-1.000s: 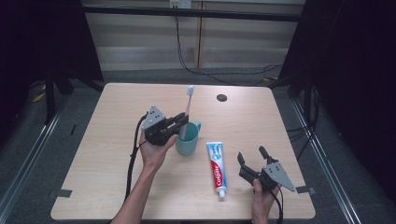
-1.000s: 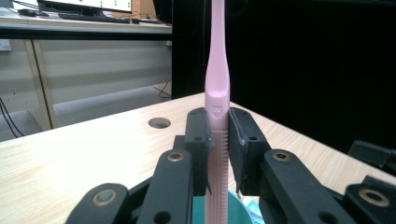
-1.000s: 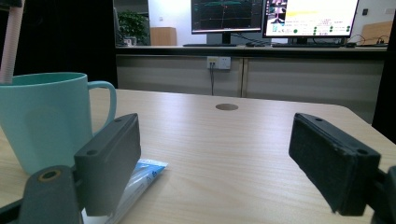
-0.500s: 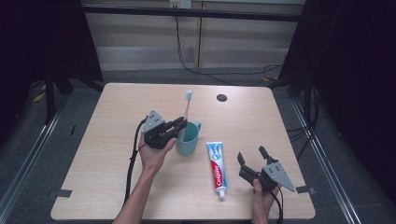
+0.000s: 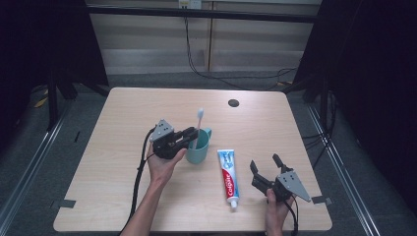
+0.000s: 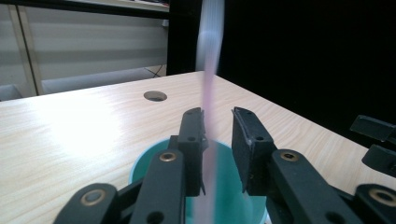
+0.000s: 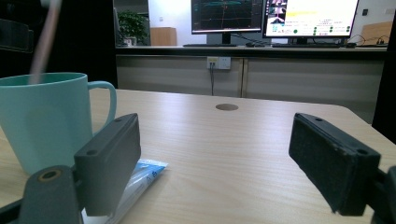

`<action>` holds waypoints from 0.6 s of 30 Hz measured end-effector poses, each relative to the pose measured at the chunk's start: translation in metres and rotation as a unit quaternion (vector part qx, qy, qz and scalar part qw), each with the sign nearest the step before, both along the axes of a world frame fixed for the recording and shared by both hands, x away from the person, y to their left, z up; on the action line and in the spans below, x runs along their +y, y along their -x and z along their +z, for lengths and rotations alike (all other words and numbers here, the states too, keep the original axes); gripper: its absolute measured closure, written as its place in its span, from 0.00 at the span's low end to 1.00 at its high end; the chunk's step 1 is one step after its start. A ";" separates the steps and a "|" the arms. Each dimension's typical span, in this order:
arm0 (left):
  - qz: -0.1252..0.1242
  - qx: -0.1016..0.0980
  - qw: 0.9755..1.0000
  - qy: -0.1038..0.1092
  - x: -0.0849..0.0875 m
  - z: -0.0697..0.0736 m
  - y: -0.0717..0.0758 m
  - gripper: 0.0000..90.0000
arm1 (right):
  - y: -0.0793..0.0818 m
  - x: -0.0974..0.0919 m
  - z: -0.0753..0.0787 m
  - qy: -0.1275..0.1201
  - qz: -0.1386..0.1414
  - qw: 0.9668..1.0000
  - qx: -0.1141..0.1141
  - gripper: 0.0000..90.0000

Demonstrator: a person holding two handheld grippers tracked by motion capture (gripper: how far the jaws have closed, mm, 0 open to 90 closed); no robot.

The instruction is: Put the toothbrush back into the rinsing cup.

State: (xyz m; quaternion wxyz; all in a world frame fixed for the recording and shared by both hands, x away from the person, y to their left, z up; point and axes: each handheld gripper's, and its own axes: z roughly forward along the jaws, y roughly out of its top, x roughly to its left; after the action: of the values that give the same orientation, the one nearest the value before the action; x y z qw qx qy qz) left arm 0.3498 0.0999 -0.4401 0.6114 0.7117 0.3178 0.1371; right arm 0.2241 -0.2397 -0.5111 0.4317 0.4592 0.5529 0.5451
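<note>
A: Where is the toothbrush (image 5: 197, 129) right now?

B: It stands in the teal mug (image 5: 199, 151) near the middle of the wooden table (image 5: 123, 113), head up, leaning slightly. The left gripper (image 5: 189, 136) sits at the mug's rim with its jaws either side of the handle. They have just been opening a little; in the left gripper view a gap shows on one side, so the handle looks released, though blur makes the other side hard to judge.

A: What could go wrong?

B: If a pad still drags on the handle as the hand draws back, the brush could tip out or the mug could topple.

A: And the other hand?

B: The right gripper (image 5: 265, 164) rests on the table, jaws spread wide and holding nothing, just beside the Colgate toothpaste tube (image 5: 228, 177). A careless reach could shove the tube into the mug.
</note>
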 end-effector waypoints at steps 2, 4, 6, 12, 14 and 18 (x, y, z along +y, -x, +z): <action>-0.002 0.004 1.000 -0.001 0.001 0.000 0.000 0.79 | 0.000 0.000 0.000 0.001 0.002 1.000 0.000 0.18; -0.004 0.001 1.000 0.005 0.001 0.001 0.001 0.75 | 0.000 0.000 0.000 0.001 0.002 1.000 0.000 0.18; -0.004 -0.002 1.000 0.005 0.002 0.002 0.002 0.72 | 0.000 0.000 0.000 0.001 0.002 1.000 0.001 0.18; -0.013 0.004 1.000 0.004 0.010 0.004 0.000 0.60 | 0.000 0.000 0.000 0.000 0.001 1.000 0.000 0.18; -0.013 0.007 1.000 0.011 0.012 0.005 0.000 0.55 | 0.000 0.000 0.000 0.001 0.001 1.000 0.001 0.18; -0.007 0.000 1.000 0.005 0.016 0.007 0.002 0.51 | 0.000 0.000 0.000 0.000 0.002 1.000 0.000 0.18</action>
State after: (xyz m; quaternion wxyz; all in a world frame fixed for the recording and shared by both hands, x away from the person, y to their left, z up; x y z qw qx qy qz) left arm 0.3482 0.1159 -0.4328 0.6157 0.7110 0.3132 0.1312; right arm 0.2243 -0.2397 -0.5111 0.4308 0.4584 0.5539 0.5454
